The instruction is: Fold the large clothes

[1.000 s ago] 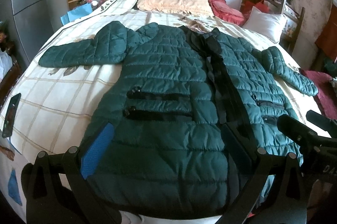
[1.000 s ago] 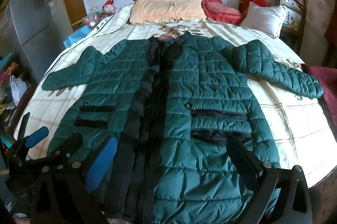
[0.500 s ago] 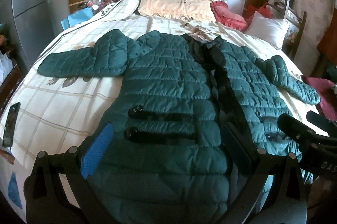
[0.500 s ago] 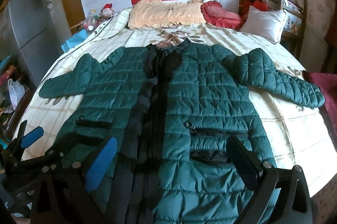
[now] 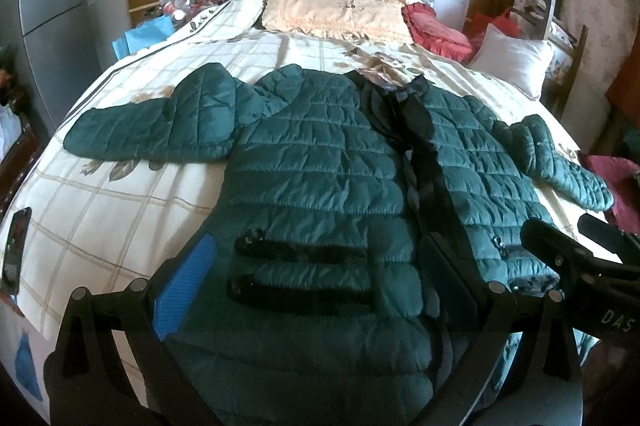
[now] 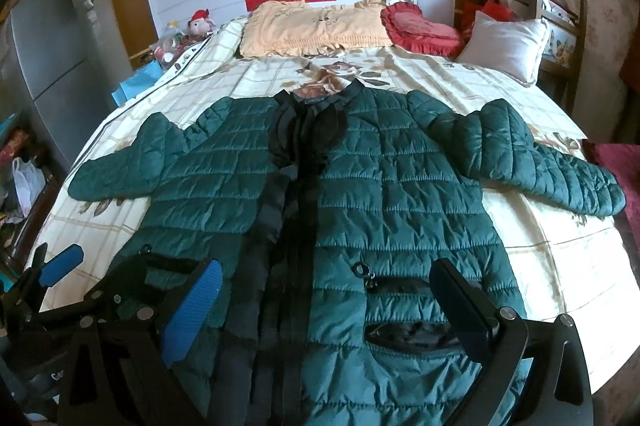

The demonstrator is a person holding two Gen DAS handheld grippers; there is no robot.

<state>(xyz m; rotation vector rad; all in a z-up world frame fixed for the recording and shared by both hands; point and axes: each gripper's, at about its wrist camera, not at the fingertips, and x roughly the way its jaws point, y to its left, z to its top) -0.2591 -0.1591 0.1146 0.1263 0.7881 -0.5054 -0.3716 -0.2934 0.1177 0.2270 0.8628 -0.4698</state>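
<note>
A dark green quilted jacket point(image 5: 320, 178) lies flat and front up on the bed point(image 5: 112, 210). Its black zip strip runs down the middle and both sleeves are spread out sideways. My left gripper point(image 5: 316, 280) is open over the jacket's lower left panel, around the two black pocket openings point(image 5: 296, 274). My right gripper point(image 6: 326, 306) is open over the lower right panel, by the right pocket point(image 6: 408, 334). Neither holds cloth. Each gripper shows in the other's view, the right gripper point(image 5: 580, 258) at the jacket's right edge and the left gripper point(image 6: 60, 262) at its left edge. The hem is hidden below the fingers.
A dark phone point(image 5: 14, 246) lies at the bed's left edge. A cream pillow point(image 6: 316, 26), a red cushion point(image 6: 424, 30) and a white pillow point(image 6: 504, 46) sit at the head. A grey fridge point(image 6: 48, 54) stands left and a wooden chair point(image 6: 560, 22) right.
Both grippers have moved forward over the jacket's lower part. The pockets now sit between the fingers and the hem has dropped out of view. The jacket has not moved.
</note>
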